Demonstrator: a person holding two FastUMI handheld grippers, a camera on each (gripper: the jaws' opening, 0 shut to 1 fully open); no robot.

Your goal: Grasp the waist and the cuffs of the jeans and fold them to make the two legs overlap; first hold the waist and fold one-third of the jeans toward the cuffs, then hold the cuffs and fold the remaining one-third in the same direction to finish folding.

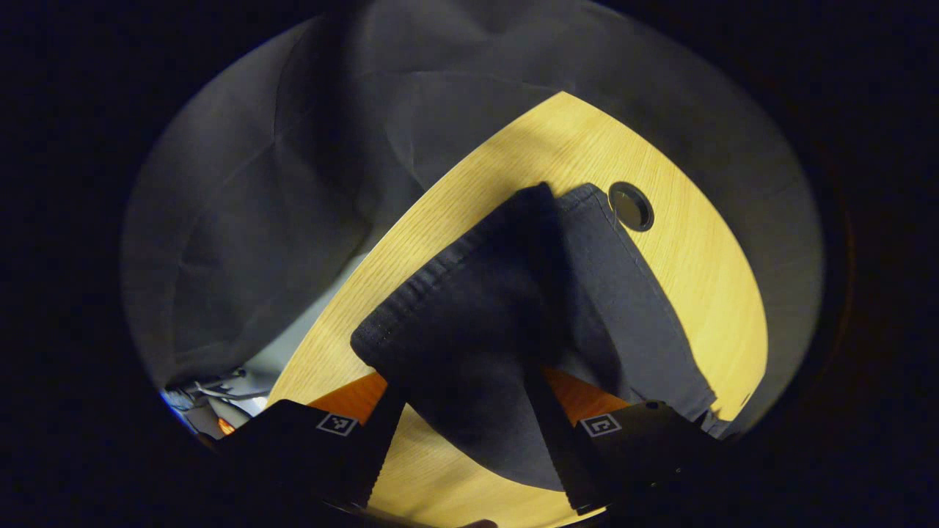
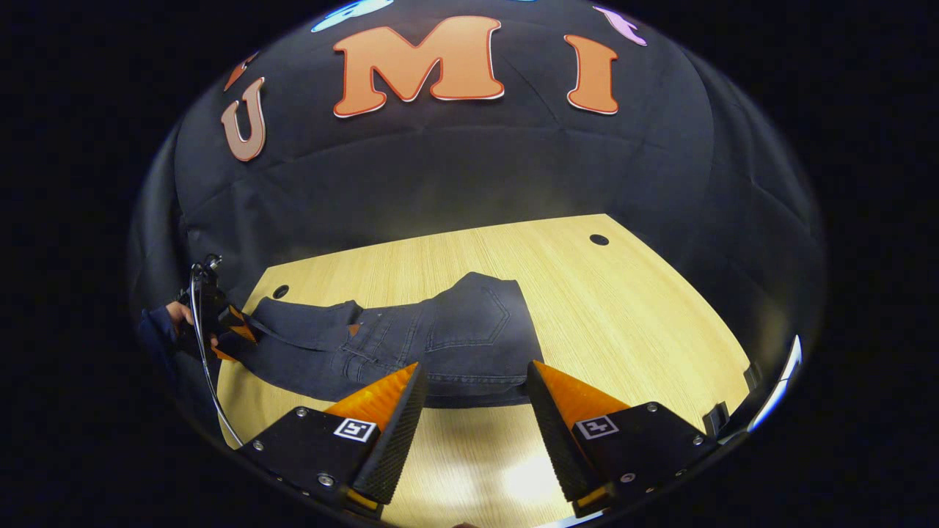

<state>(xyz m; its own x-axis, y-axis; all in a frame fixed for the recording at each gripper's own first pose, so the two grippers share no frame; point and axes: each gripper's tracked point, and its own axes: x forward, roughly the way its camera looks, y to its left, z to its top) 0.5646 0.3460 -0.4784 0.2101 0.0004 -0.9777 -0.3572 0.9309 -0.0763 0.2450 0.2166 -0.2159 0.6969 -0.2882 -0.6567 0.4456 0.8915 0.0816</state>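
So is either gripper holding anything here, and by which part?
The left gripper holds the dark denim jeans by the cuff end, lifted off the light wooden table. The right gripper is open, holding nothing.

Dim booth, sharp focus, fisheye-bent edges; overhead glare on the table (image 2: 528, 477).

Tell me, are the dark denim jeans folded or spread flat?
Partly folded: dark denim jeans lie doubled lengthwise on the wooden table, legs overlapping.

One pair of jeans (image 2: 411, 345), one table (image 2: 623, 308), two table holes (image 2: 599, 240) and two grippers (image 2: 473, 411) are being counted.
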